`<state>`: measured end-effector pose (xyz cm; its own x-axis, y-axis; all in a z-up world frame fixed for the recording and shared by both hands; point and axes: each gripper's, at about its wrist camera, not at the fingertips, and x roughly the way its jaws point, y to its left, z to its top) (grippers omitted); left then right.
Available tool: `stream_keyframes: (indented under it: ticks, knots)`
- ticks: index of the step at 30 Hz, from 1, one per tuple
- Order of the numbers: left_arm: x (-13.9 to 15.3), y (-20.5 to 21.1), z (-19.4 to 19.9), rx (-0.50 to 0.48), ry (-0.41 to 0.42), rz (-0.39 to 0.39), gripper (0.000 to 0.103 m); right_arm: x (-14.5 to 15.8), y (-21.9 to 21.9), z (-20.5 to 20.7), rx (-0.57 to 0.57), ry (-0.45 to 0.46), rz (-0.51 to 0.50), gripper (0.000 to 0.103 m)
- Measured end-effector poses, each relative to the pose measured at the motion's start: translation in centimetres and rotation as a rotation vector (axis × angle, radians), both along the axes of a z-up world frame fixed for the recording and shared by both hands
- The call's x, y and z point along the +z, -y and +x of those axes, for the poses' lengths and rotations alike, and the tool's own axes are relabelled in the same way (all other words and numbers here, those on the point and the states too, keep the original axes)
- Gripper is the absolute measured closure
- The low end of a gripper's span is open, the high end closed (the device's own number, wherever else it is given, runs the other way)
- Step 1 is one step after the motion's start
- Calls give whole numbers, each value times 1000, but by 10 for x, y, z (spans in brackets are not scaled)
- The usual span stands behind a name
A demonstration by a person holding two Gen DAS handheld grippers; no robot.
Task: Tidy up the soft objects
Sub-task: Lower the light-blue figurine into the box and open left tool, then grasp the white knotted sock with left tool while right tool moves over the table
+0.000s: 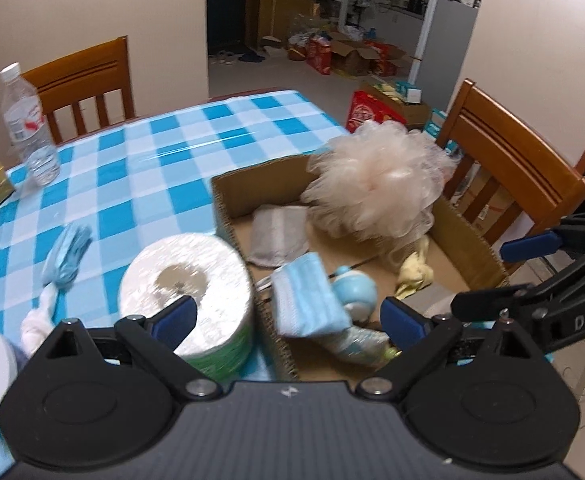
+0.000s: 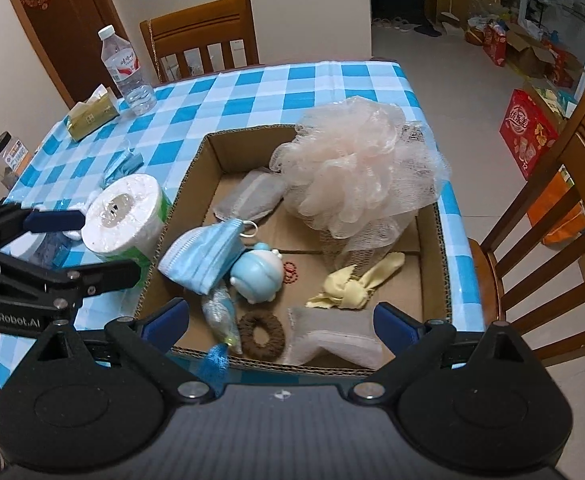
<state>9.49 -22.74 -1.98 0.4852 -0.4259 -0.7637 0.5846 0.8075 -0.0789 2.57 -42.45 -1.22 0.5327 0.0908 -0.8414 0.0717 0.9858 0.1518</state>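
Surface: I see the checked cloth (image 2: pixel 252 92) carrying the cardboard box (image 2: pixel 188 184) at its right side.
Cardboard box: open-topped, already holding most of the soft items.
Bath pouf (image 2: pixel 360 168): largest item, resting in the box's far right corner and rising above the rim.
Tissue roll (image 2: pixel 126 216): upright on the surface, just beside the box's left wall, outside it.
Grey cloths: one (image 2: pixel 252 196) at the far side of the box, one (image 2: pixel 332 340) at the near wall.
Face mask (image 2: pixel 204 256): inside the box, leaning on the blue toy (image 2: pixel 258 272).
Yellow cloth (image 2: pixel 352 284) and brown hair tie (image 2: pixel 261 334): on the box floor.
Blue glove (image 1: pixel 68 256): on the surface left of the roll, outside the box.
Left hand-held gripper (image 1: pixel 288 316): jaws spread wide, holding nothing, near the roll.
Right hand-held gripper (image 2: pixel 280 320): jaws spread wide, holding nothing, above the box's near edge.
Step in hand: I judge collection is well advanced; the roll and glove remain outside.
Next move: I would centre the left jaws across the roll, close gently, then lift it over the wall.
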Motion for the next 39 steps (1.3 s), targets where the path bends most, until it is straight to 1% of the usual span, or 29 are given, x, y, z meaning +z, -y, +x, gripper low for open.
stream_keyframes:
  ticks: [4, 9, 14, 16, 18, 20, 24, 30, 34, 36, 39]
  knots:
    - [-2, -13, -1, 25, -2, -1, 4, -1, -12, 1, -16, 12, -5, 2]
    - [-3, -34, -3, 67, 10, -9, 4, -2, -27, 4, -37, 16, 19, 2]
    - [-7, -64, 1, 102, 17, -6, 4, -2, -48, 9, -9, 5, 15, 2]
    - [-9, -78, 4, 104, 8, -30, 4, 0, -57, 12, 7, 12, 5, 2]
    - [-12, -94, 10, 114, -20, -62, 4, 3, -66, 16, 22, 19, -2, 2]
    - [-15, -106, 15, 134, -35, -64, 4, 5, -74, 19, 32, 26, -5, 2]
    - [-16, -125, 28, 163, -17, -25, 4, 10, -86, 25, 47, 37, -12, 2]
    - [-19, -142, 62, 178, 7, 80, 4, 12, -105, 40, 62, 45, -22, 2]
    - [-24, -147, 92, 171, -14, 158, 4, 12, -113, 48, 72, 50, -28, 2]
    - [-29, -148, 106, 161, -25, 184, 4, 10, -117, 53, 77, 49, -29, 2]
    - [-41, -149, 129, 167, -73, 211, 4, 9, -121, 60, 89, 49, -31, 2]
